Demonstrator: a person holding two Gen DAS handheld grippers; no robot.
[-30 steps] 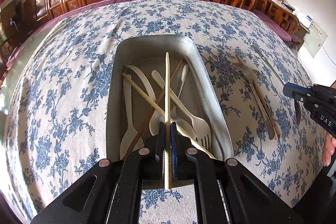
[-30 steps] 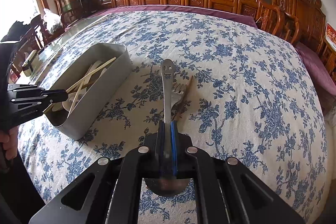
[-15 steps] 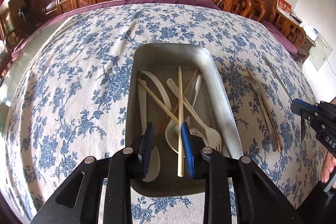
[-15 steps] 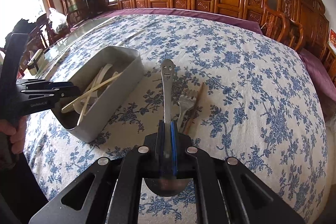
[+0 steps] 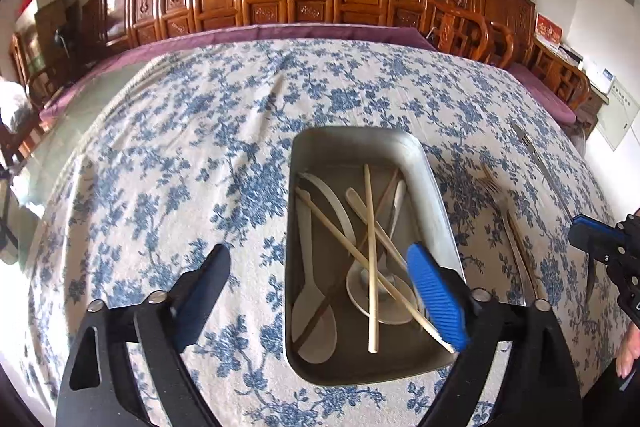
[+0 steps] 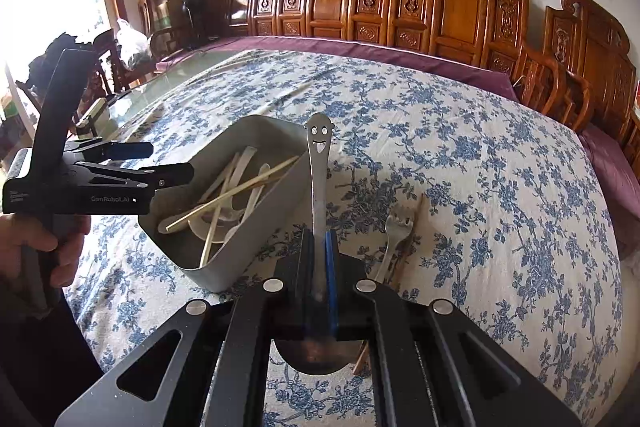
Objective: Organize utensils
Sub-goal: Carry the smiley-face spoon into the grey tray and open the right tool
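Note:
A grey metal tray [image 5: 434, 195] [image 6: 256, 227] on the flowered cloth holds several pale spoons and chopsticks; a light chopstick [image 5: 372, 259] lies lengthwise on top. My left gripper [image 5: 320, 291] is wide open and empty above the tray's near end, and it shows in the right wrist view [image 6: 160, 163]. My right gripper [image 6: 320, 259] is shut on a steel spoon with a smiley handle [image 6: 318, 163], held above the cloth right of the tray. The right gripper also shows at the edge of the left wrist view [image 5: 592, 235].
A metal fork [image 6: 394, 243] and a brown chopstick [image 6: 412, 227] lie on the cloth right of the tray. Carved wooden chairs [image 6: 460, 11] line the far side. A purple table edge [image 5: 280, 35] runs at the back.
My left gripper let go of the light chopstick, which now lies in the tray, then opened wide and drew back and left. My right gripper carried the spoon closer to the tray.

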